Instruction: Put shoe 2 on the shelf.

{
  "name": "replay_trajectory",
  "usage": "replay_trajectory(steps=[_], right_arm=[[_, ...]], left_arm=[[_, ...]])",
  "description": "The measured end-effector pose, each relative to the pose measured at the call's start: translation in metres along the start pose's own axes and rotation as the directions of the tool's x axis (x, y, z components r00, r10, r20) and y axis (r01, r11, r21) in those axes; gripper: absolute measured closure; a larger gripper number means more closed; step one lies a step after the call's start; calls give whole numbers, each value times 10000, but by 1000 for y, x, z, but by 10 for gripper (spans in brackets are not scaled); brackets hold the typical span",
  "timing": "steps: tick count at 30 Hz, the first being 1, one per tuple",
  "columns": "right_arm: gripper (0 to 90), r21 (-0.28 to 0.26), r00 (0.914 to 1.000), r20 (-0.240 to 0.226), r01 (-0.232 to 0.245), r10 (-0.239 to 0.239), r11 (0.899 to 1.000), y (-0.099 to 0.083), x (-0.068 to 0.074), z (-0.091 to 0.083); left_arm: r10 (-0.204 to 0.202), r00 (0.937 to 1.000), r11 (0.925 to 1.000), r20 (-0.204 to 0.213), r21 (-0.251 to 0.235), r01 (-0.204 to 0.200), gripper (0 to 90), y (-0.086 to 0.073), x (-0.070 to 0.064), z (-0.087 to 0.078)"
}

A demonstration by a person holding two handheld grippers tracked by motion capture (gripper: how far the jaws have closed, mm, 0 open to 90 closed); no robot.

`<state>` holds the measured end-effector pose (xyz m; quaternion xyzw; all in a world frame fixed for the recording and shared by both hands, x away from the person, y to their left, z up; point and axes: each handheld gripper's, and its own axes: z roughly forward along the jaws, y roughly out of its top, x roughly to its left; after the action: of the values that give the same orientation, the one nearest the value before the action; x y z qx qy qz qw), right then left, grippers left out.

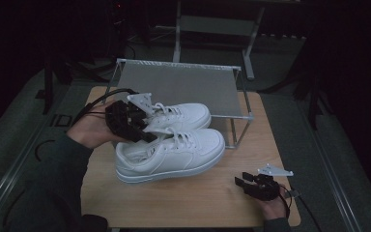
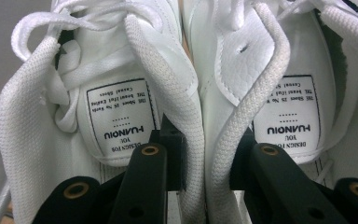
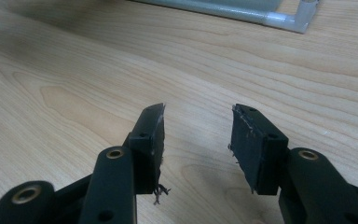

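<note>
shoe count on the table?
2. Near white sneaker lies at the table's middle; far white sneaker lies beside it, by the metal rack. Left gripper pinches their two adjoining collars together.

The high view sits above my side of the surface (image 1: 183, 203), looking forward and down, far enough to take in the whole top and the rack (image 1: 178, 87) behind; my left tongs' (image 2: 209, 154) camera looks along its jaws, pressed very close to the shoes (image 2: 135, 116); my right tongs' (image 3: 196, 135) camera lies low over the wood (image 3: 74, 70), facing the rack's foot (image 3: 289, 21); high view shares shoes (image 1: 174, 150), rack and wood with them.
</note>
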<state>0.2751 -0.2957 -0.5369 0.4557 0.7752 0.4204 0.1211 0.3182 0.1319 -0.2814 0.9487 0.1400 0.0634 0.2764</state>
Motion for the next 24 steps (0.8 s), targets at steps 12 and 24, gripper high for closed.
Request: replay_trajectory(steps=[12,24], right_arm=[[534,-26,10000,9,14,-14,10000,0,0,-1],[534,-45,10000,12,2,-2,10000,0,0,-1]], left_arm=[[-590,9973,9983,-432,8,591,757,2,13,-1],[-1023,9898,9946,-990,62,1034,756,3,24,-1]])
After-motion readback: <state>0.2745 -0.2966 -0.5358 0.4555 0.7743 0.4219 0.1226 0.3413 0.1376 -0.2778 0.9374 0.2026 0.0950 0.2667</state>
